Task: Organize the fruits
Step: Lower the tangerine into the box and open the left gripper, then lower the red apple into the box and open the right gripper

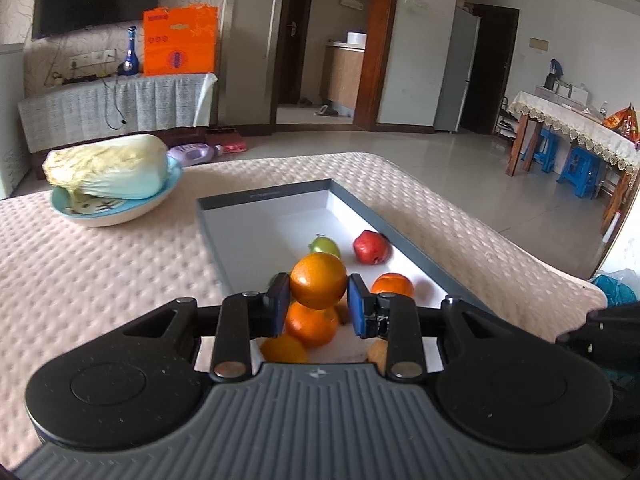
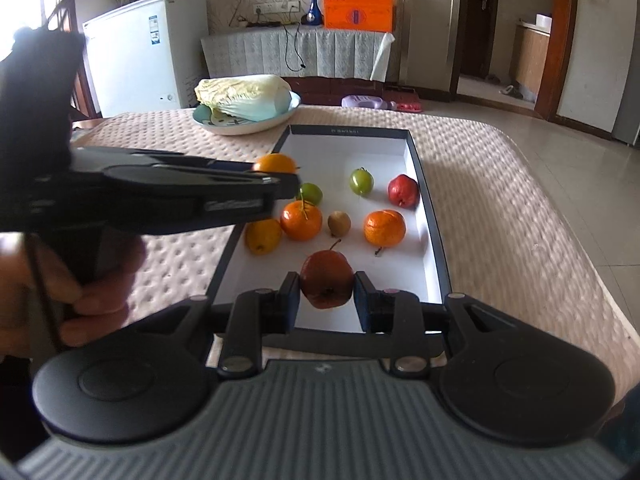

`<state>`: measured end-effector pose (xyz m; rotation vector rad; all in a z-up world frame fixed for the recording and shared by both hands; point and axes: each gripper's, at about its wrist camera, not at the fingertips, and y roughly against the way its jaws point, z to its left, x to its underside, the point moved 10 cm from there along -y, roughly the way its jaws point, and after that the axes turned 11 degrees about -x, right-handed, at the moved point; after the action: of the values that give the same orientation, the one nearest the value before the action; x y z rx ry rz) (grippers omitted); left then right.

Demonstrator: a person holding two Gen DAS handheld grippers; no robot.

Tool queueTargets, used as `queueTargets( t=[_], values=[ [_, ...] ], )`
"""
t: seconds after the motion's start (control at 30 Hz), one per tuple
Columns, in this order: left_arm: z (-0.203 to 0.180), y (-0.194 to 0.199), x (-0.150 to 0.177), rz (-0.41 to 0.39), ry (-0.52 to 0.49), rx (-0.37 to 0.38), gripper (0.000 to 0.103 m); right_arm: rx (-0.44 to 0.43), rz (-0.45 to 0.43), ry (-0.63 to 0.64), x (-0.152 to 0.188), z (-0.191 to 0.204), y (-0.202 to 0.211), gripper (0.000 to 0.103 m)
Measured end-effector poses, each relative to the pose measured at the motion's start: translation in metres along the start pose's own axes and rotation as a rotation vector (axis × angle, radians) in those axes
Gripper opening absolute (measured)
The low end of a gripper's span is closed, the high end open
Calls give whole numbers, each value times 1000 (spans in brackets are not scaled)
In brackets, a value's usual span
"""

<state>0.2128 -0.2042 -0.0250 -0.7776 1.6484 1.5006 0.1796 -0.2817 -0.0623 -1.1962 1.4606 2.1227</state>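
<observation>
My left gripper (image 1: 319,300) is shut on an orange (image 1: 318,286) and holds it above the left side of a shallow grey box with a white floor (image 1: 248,232). That orange also shows in the right wrist view (image 2: 275,163), at the tip of the left gripper. My right gripper (image 2: 327,294) is shut on a brown-red pear-like fruit (image 2: 327,279) over the box's near end (image 2: 404,280). In the box lie oranges (image 2: 301,220) (image 2: 384,228), a yellow fruit (image 2: 263,236), green fruits (image 2: 361,181) (image 2: 311,193), a red fruit (image 2: 403,190) and a small brown fruit (image 2: 339,223).
The box sits on a table with a quilted beige cover (image 2: 500,184). A blue plate (image 2: 240,126) with a napa cabbage (image 2: 244,96) stands beyond the box's far left corner. A white freezer (image 2: 136,48) and a draped cabinet stand behind the table.
</observation>
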Motion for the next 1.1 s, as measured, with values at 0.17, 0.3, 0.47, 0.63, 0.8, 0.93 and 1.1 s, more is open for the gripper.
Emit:
queueTargets(
  t=[0.17,0.3,0.47,0.63,0.8,0.93,1.1],
  values=[
    [-8,-32,-1,19,-6,1,36,3,16,-7,1,-3,-5,32],
    [-7,-51,-2,34,1,-6,36,6,31,0,2,-3,-11,32],
    [-7,-56,-3,31,4,-1,48,5,42,9,2,-2,-16,32],
    [-10,-52,-5,11,-11,6,57,14,41,2,2,-4,-16,32],
    [-7,-42,-3,4,-21,-11,59,30,44,-11,3,-9,-17,32],
    [-1,-26,-3,-5,2,-19,59,41,33,-28,3,-13,-15,32],
    [4,5,-2,-33,4,-28,63,51,33,-45,4,-18,-14,32]
  ],
)
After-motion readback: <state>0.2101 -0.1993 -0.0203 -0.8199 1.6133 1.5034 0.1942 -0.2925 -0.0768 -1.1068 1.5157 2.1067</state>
